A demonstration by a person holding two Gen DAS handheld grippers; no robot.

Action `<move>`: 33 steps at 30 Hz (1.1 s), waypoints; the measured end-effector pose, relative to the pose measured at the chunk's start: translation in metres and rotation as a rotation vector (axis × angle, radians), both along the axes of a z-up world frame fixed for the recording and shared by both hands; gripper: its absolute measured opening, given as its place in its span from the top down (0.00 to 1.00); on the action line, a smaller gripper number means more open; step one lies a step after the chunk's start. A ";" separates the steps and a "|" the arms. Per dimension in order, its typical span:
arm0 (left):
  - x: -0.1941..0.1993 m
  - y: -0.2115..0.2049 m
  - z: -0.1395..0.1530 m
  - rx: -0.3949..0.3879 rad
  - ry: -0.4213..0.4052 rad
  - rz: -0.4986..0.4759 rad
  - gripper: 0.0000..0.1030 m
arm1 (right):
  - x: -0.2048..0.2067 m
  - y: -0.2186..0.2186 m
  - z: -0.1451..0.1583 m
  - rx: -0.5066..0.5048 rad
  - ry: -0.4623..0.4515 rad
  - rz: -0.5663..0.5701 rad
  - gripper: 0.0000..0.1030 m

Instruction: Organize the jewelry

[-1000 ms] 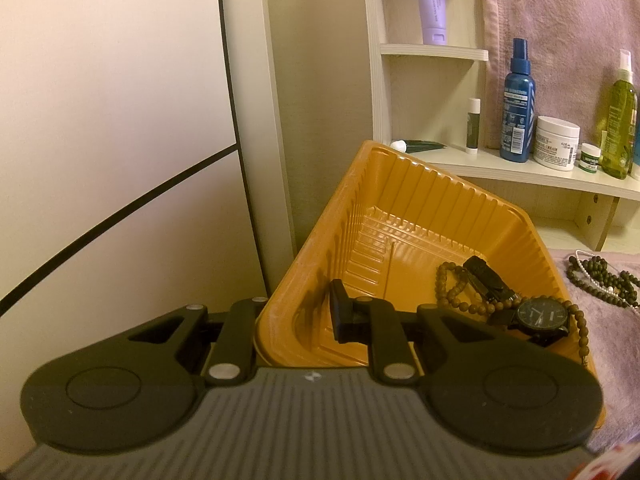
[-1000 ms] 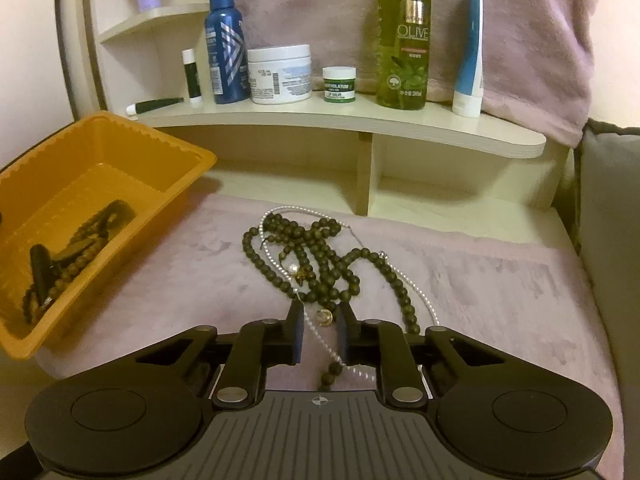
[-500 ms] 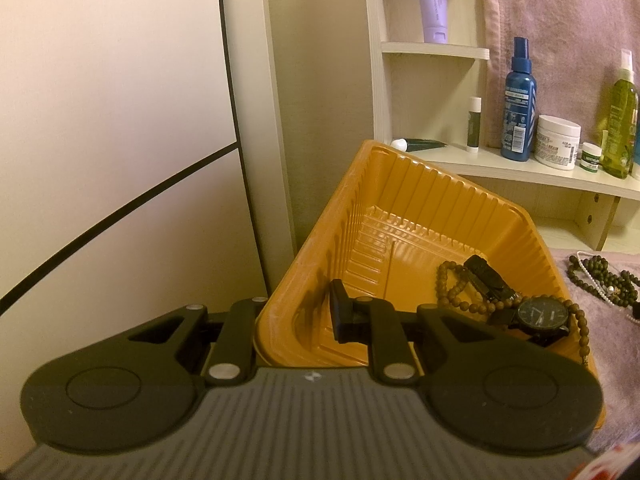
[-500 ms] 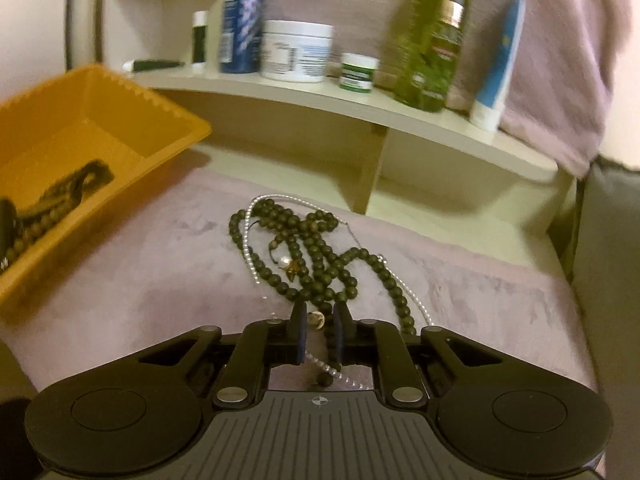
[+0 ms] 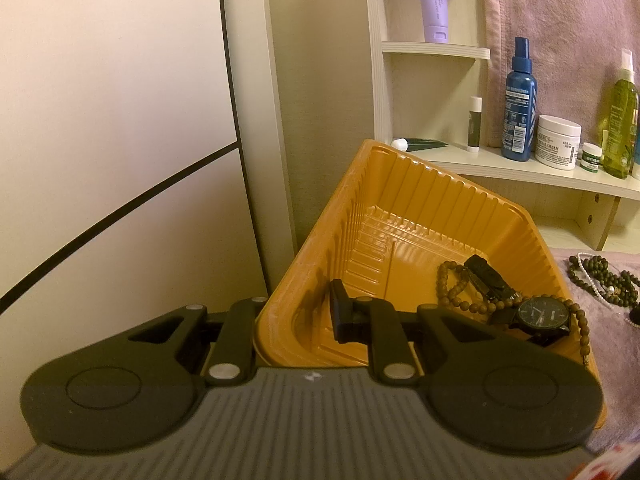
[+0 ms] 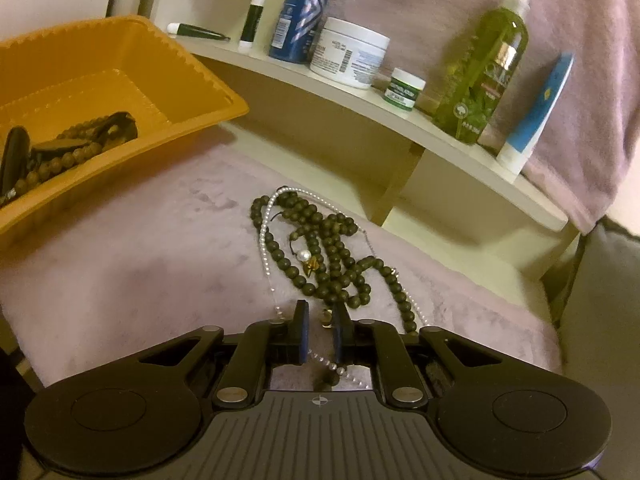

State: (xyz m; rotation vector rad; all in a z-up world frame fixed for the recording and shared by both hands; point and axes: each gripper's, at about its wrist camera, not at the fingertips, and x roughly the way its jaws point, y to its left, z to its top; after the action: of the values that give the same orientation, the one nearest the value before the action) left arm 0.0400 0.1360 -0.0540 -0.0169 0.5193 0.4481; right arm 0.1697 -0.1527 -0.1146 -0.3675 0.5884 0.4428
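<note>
An orange plastic tray [image 5: 400, 200] holds a black watch [image 5: 542, 314] and a brown bead bracelet [image 5: 452, 284]. My left gripper [image 5: 298, 316] is shut on the tray's near wall, one finger inside and one outside. The tray also shows at the left of the right wrist view [image 6: 132, 52]. A dark green bead necklace [image 6: 328, 248] lies tangled with a thin pearl necklace [image 6: 268, 224] on the mauve cloth [image 6: 140, 264]. My right gripper [image 6: 320, 334] is low over the tangle's near end, jaws narrowly apart, with the pearl strand between them.
A curved shelf [image 6: 400, 120] behind the cloth carries a blue spray bottle [image 6: 300, 8], a white cream jar [image 6: 348, 58], a small green jar [image 6: 406, 88], an olive bottle [image 6: 484, 64] and a blue tube [image 6: 536, 112]. A wall panel [image 5: 112, 120] is to the tray's left.
My right gripper has dropped and tilted closer to the necklaces, and its jaws have narrowed around the pearl strand. The left gripper and tray have not moved.
</note>
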 end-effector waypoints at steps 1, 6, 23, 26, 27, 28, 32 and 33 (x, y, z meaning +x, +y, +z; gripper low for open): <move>0.000 0.000 0.000 0.000 0.000 0.000 0.83 | 0.002 -0.002 0.001 0.020 0.012 -0.013 0.93; 0.000 0.000 0.000 -0.001 -0.001 0.001 0.83 | 0.009 -0.011 0.005 0.104 0.058 -0.048 0.95; 0.000 0.000 0.000 -0.001 0.000 0.001 0.83 | -0.006 -0.006 0.055 0.447 0.136 0.064 0.96; 0.000 0.000 0.000 -0.001 0.000 0.001 0.83 | -0.011 0.008 0.065 0.512 0.174 0.136 0.96; 0.000 0.000 0.000 -0.001 0.000 0.001 0.83 | -0.012 0.014 0.068 0.530 0.186 0.162 0.96; 0.000 0.000 0.000 -0.002 0.000 0.002 0.83 | -0.014 0.021 0.070 0.541 0.198 0.190 0.96; 0.000 0.000 -0.001 -0.003 -0.001 0.001 0.83 | -0.019 0.052 0.073 0.553 0.234 0.293 0.96; 0.000 0.000 -0.001 -0.004 -0.001 0.001 0.83 | -0.021 0.062 0.073 0.547 0.237 0.315 0.96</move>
State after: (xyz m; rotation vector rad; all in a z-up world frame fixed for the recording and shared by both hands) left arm 0.0404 0.1363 -0.0549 -0.0216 0.5192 0.4484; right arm 0.1483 -0.0911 -0.0415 0.1226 0.6137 0.9327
